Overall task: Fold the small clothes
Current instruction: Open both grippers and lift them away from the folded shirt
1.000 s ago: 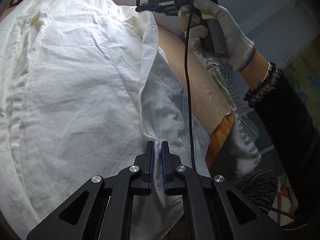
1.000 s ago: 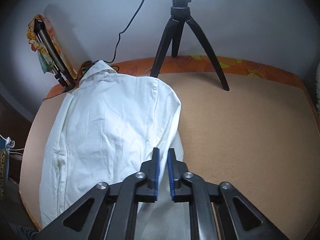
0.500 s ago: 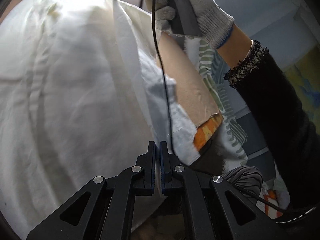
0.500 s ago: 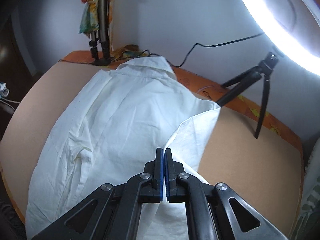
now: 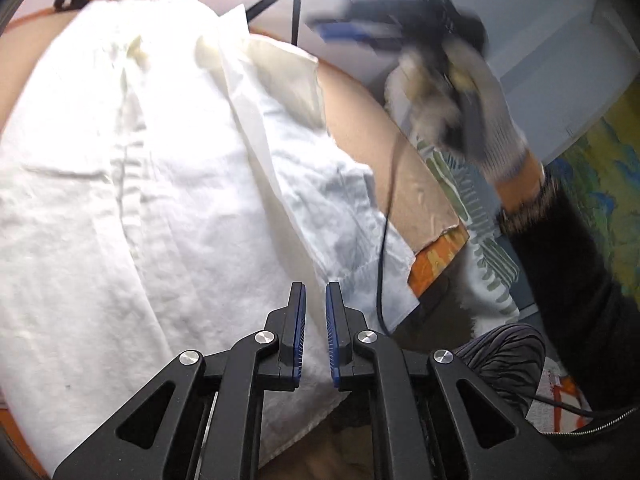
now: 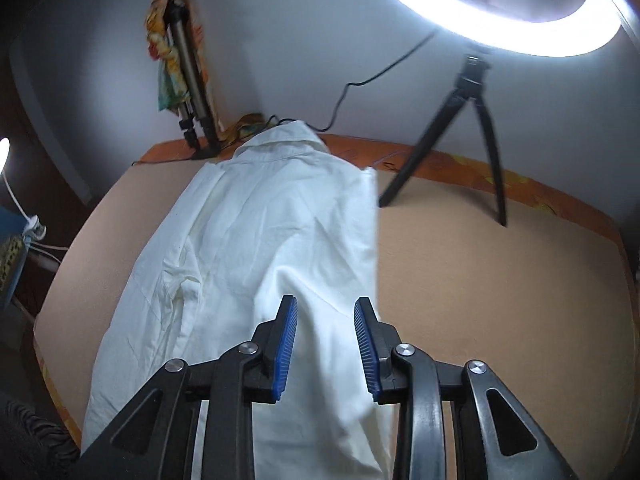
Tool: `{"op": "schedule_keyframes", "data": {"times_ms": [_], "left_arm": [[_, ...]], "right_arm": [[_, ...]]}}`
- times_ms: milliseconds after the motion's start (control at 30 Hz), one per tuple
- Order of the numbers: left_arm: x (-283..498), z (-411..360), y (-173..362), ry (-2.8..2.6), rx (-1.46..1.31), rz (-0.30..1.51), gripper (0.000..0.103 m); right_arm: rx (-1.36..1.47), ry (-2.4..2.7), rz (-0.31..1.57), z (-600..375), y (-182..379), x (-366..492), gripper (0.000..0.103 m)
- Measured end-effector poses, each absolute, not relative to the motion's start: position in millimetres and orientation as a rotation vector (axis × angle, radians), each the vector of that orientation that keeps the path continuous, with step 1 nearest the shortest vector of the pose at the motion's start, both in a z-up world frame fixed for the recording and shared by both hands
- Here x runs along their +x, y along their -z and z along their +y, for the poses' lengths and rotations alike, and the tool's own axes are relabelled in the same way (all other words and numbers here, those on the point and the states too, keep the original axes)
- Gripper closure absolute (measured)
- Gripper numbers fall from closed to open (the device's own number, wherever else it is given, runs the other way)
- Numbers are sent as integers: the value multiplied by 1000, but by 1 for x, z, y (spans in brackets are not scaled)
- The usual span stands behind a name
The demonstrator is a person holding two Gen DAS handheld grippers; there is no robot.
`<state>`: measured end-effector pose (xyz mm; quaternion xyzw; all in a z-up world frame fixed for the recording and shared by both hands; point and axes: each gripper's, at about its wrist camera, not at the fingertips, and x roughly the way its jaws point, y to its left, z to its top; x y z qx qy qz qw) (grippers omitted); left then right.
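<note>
no lettering, label, brand mark, number or sign can be read in either wrist view. the patterned cloth [image 6: 170,60] hanging beside the white shirt's [image 6: 256,248] collar shows only coloured blotches, and the orange printed edging [image 6: 520,184] behind the shirt carries leaf-like shapes, not words. the shirt itself is plain, with no tag or print visible.

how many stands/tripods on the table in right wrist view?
2. A black tripod stands at the far right under the ring light; a folded stand with a colourful cloth draped on it is at the far left, behind the white shirt collar. None seems hidden.
</note>
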<state>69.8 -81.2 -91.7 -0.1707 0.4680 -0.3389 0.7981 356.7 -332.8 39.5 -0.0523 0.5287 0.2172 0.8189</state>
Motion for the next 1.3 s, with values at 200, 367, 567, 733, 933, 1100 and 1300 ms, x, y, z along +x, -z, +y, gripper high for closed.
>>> {"op": "schedule_keyframes", "data": {"times_ms": [200, 367, 567, 733, 933, 1100, 1300], "left_arm": [[72, -92, 86, 748, -345, 976, 94], [68, -111, 87, 778, -278, 976, 94], [73, -112, 101, 754, -284, 1015, 94], [77, -99, 107, 727, -317, 1029, 94], [79, -93, 111, 703, -344, 1036, 94], [78, -90, 113, 702, -361, 1044, 94], [76, -90, 109, 714, -369, 1034, 75]], "right_arm": [[36, -490, 1182, -410, -39, 289, 70], [50, -486, 1266, -429, -15, 242, 70], [66, -488, 1329, -456, 2, 216, 70], [51, -503, 1370, -463, 14, 190, 68], [19, -516, 1357, -458, 12, 173, 77], [35, -541, 1377, -447, 11, 157, 103], [128, -508, 1372, -463, -4, 144, 103]]}}
